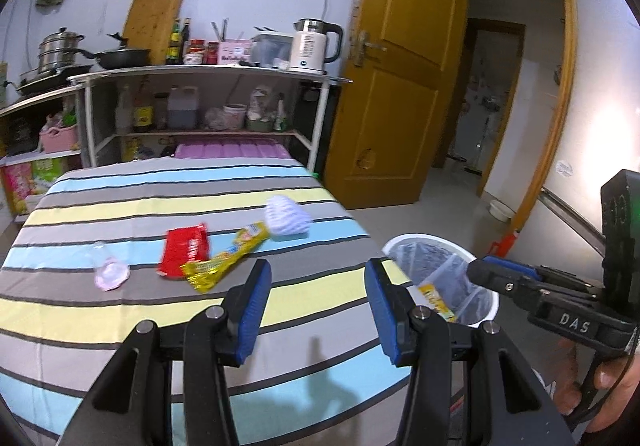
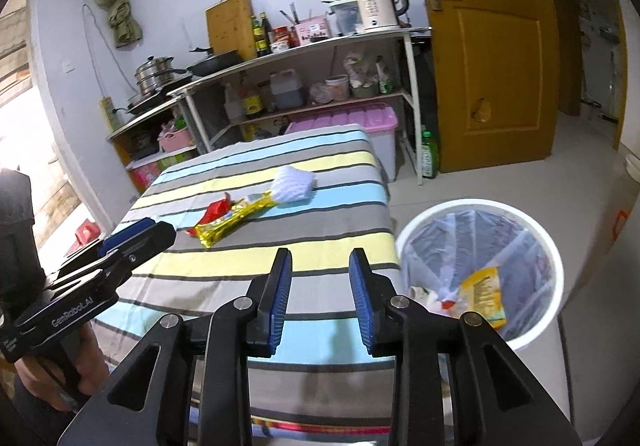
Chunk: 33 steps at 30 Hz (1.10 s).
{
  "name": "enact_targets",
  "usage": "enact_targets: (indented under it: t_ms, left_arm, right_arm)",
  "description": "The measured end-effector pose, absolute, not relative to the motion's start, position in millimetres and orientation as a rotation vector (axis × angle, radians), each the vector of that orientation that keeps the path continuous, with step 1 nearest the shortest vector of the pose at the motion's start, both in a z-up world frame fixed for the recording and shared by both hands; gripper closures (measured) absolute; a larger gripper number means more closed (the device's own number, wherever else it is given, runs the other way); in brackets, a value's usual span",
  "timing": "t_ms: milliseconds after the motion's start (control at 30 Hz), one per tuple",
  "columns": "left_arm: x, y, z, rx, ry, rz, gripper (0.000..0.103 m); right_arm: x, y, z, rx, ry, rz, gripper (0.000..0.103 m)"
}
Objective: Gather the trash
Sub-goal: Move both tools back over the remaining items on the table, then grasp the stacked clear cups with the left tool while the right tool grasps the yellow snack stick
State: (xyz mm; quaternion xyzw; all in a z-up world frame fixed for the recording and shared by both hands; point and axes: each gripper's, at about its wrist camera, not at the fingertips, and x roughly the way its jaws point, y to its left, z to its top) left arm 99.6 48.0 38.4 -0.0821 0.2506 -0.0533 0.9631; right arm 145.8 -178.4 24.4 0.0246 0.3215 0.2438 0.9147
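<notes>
Striped table [image 1: 120,310] comes first, carrying what is left: a white foam net [image 1: 287,221], a red wrapper [image 1: 186,251], a yellow wrapper [image 1: 228,259] touching both, and a small clear pinkish cup [image 1: 109,273] off to the side. Beside the table's corner stands the white bin [image 2: 536,230], lined with a bag and already holding a yellow packet [image 2: 485,296] plus some scraps, so I judge the job partly done. Left gripper [image 1: 316,310] hovers wide open and empty; right gripper [image 2: 320,296] is also parted, holding nothing. Readable lettering: "GenRobot.AI" on one handle, "DAS" on the other.
</notes>
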Motion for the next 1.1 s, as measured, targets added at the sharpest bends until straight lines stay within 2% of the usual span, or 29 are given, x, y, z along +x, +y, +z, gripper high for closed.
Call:
enact_targets:
  t_ms: [367, 1100]
  left_arm:
    - [88.7, 89.5, 33.4, -0.186, 0.499, -0.014, 0.053]
    - [117.0, 192.5, -1.8, -0.242, 0.562, 0.204, 0.051]
  right_arm:
    - [150.2, -144.0, 21.2, 0.025, 0.675, 0.575, 0.067]
    - [194.6, -59.4, -8.0, 0.016, 0.781, 0.673, 0.066]
